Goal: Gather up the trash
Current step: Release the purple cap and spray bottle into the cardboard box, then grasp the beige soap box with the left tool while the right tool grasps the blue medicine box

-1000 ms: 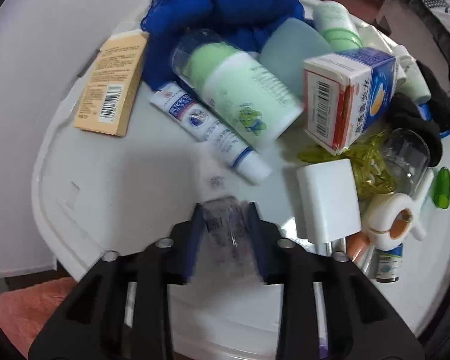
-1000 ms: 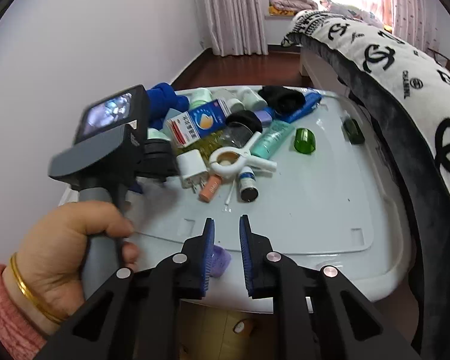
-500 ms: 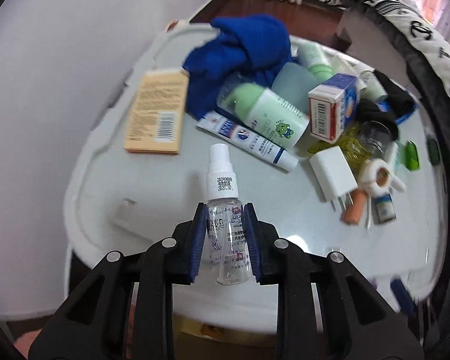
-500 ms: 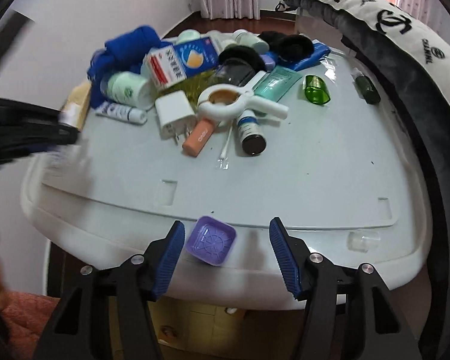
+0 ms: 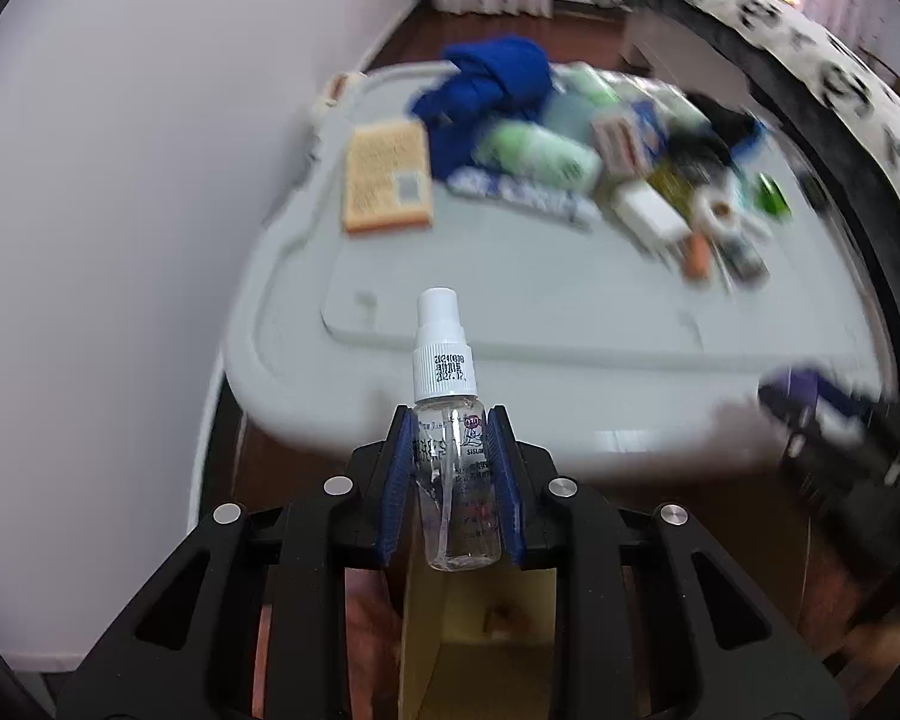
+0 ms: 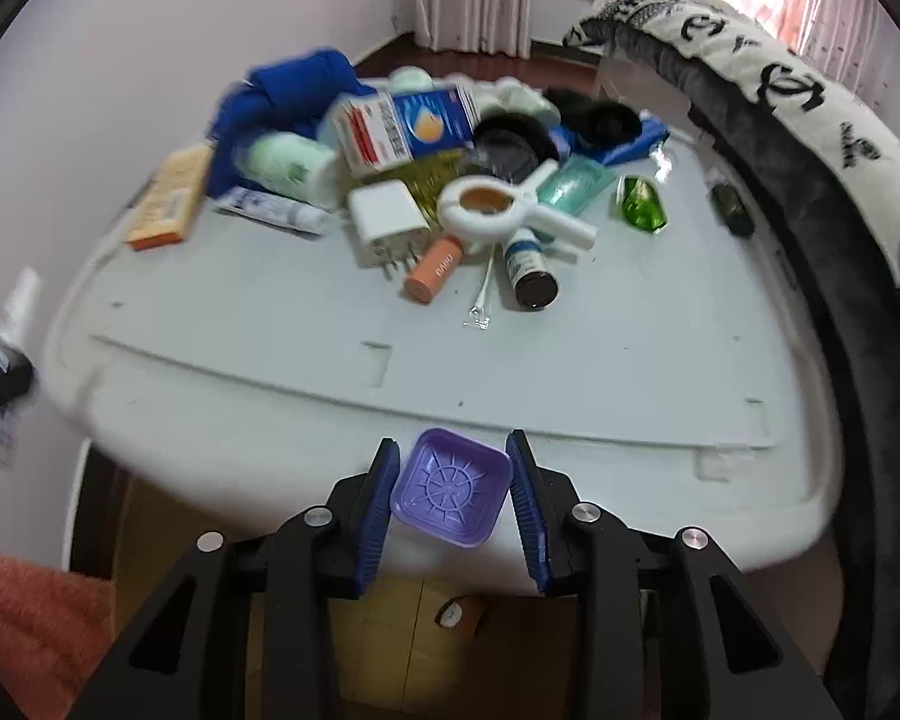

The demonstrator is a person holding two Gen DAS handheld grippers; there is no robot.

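Observation:
My left gripper is shut on a small clear spray bottle with a white cap, held upright past the near edge of the white table, above a yellow cardboard box. My right gripper has its blue pads against both sides of a small purple plastic tray at the table's near edge, over the same box. The left gripper with the bottle shows blurred at the far left of the right wrist view.
A pile sits at the table's far side: blue cloth, medicine box, white charger, white clip, orange tube, small dark-capped bottle, green packet, tan box. A bed with a patterned blanket borders the right.
My left gripper has pulled back off the table with the spray bottle, now over the box. My right gripper has closed from wide open onto the purple tray.

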